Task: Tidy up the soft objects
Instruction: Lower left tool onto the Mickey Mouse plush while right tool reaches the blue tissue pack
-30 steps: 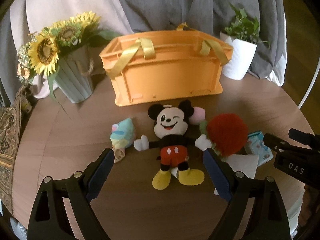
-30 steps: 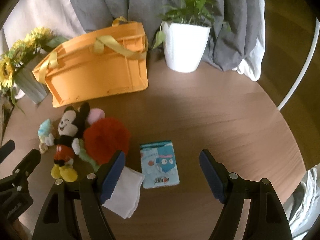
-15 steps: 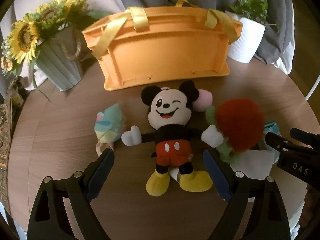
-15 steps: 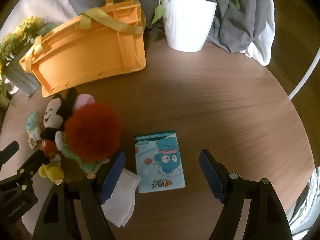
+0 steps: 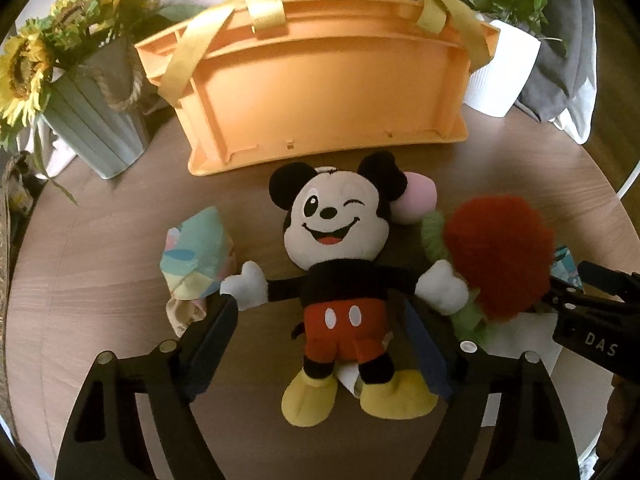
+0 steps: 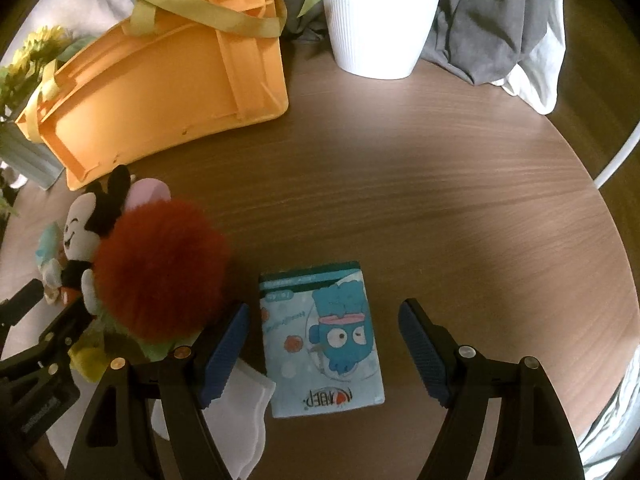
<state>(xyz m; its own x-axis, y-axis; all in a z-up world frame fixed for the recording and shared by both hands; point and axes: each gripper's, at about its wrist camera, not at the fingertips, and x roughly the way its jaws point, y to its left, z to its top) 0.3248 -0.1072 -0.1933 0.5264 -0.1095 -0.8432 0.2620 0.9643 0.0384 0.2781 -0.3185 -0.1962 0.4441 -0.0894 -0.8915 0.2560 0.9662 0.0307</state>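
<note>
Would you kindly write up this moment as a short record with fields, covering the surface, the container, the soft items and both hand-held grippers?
surface: round wooden table
container: orange plastic crate with yellow straps, at the back
soft items: mouse plush toy in red shorts, lying face up; fluffy red pompom beside its hand; pastel fabric bundle; white folded cloth
other: light blue tissue pack with cartoon print
left hand-held gripper: jaws closing, plush toy between them, pads not pressing
right hand-held gripper: open, straddling the tissue pack
</note>
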